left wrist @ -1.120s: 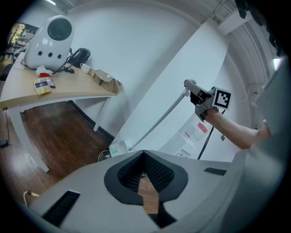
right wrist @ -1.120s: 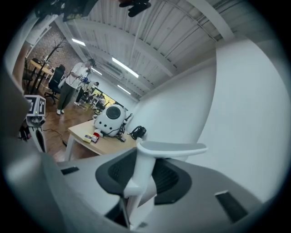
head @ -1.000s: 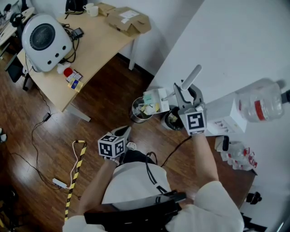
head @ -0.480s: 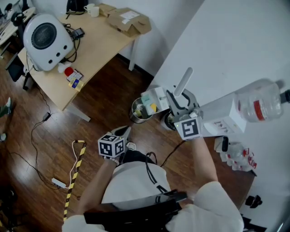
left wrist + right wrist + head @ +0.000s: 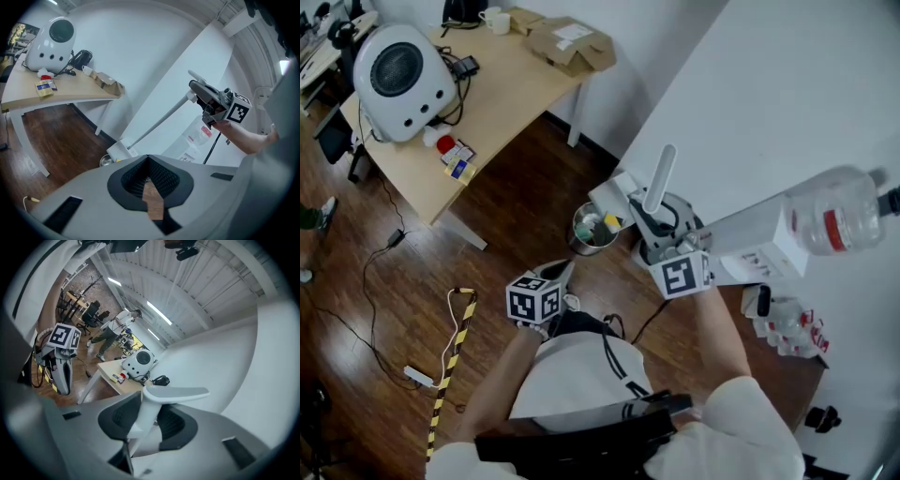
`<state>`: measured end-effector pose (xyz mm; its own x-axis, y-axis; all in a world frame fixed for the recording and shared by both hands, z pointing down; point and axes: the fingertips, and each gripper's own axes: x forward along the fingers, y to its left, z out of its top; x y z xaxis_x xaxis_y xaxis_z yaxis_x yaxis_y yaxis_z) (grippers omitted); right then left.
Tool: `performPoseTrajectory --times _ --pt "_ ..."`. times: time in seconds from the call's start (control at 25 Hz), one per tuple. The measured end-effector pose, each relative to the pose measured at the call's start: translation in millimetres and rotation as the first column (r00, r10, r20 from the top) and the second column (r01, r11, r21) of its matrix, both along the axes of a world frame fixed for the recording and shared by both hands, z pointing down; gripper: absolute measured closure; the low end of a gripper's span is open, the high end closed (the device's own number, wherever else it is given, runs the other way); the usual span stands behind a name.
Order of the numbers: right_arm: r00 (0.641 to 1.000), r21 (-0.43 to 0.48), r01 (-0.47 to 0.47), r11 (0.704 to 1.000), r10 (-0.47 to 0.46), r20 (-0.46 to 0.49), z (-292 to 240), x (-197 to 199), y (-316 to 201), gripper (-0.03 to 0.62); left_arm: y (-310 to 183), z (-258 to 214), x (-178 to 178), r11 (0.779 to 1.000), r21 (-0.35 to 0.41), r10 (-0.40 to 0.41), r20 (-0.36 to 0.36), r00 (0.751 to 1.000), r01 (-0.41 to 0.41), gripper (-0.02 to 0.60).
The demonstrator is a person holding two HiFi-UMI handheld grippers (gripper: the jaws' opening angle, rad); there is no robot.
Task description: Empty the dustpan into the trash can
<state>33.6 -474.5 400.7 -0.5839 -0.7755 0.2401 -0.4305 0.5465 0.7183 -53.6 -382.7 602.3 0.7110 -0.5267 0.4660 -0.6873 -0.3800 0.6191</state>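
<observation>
Just above the centre of the head view, the right gripper (image 5: 140, 418) clamps the white handle of the dustpan (image 5: 615, 196), its pan over the rim of the litter-filled trash can (image 5: 579, 246), so emptying looks under way but unfinished, and the left gripper (image 5: 555, 274) is closed on nothing.

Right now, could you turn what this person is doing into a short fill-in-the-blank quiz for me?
1. The right claw is clamped on a long white ____.
2. The dustpan hangs at the rim of the shiny metal ____ on the floor.
3. The left claw, shut, holds ____.

Missing words: handle; trash can; nothing.
</observation>
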Motion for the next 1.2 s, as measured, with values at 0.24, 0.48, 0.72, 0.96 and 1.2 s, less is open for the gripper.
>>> performPoseTrajectory --times 0.24,0.48,0.72,0.96,1.2 --pt "0.999 0.014 0.03 0.999 -0.03 -0.028 4 -6 7 0.467 4 1 -4 1.0 -0.002 -0.002 -0.003 1.0 0.002 0.586" --pt "0.998 0.003 -0.055 0.998 0.055 0.028 -3 12 -22 0.465 8 2 -5 1.0 -0.006 0.003 -0.002 1.0 -0.003 0.586" --pt "0.996 -0.017 -0.081 0.997 0.081 0.026 -15 18 -47 0.465 9 -3 -6 1.0 0.01 0.005 -0.001 1.0 -0.005 0.586" --pt "0.978 -0.029 -0.197 0.98 0.198 0.071 -26 46 -58 0.462 12 -9 -8 1.0 0.024 0.013 -0.003 1.0 -0.013 0.586" --pt "0.858 -0.104 -0.399 0.911 0.411 0.31 -85 99 -69 0.464 22 -8 -3 0.998 0.023 0.054 -0.003 0.999 -0.054 0.586"
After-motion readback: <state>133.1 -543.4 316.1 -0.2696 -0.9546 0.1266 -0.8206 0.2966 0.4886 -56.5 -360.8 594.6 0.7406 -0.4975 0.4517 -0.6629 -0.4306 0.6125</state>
